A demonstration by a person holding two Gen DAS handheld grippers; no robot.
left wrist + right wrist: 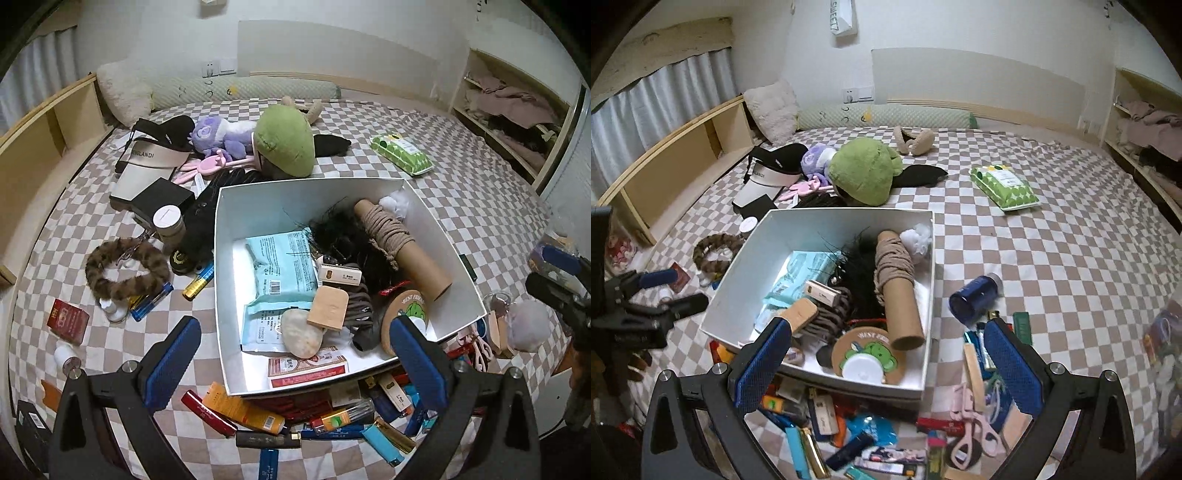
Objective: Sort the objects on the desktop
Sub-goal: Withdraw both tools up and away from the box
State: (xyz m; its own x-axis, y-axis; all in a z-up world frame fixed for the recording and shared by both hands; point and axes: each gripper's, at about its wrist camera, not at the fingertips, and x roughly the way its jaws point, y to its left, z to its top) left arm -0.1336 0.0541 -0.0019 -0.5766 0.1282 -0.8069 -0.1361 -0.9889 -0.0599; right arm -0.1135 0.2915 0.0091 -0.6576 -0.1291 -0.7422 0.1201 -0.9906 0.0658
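A white box (447, 243) (929, 273) stands on the checkered bed, holding a cardboard tube wound with cord (402, 243) (899, 291), black hair, a blue packet (284, 273), a stone (301, 332) and a round cork coaster (866, 354). My left gripper (295, 358) is open and empty above the box's near edge. My right gripper (886, 365) is open and empty above the box's near right corner. Lighters and small packs (332, 424) (827, 443) lie heaped in front of the box.
A blue jar (973, 297) lies right of the box. Left of it lie a fur ring (125, 269), red pack (68, 319) and black boxes (162, 201). Farther back lie a green plush cap (284, 140), purple plush (218, 134), visor (147, 162) and wipes pack (400, 153).
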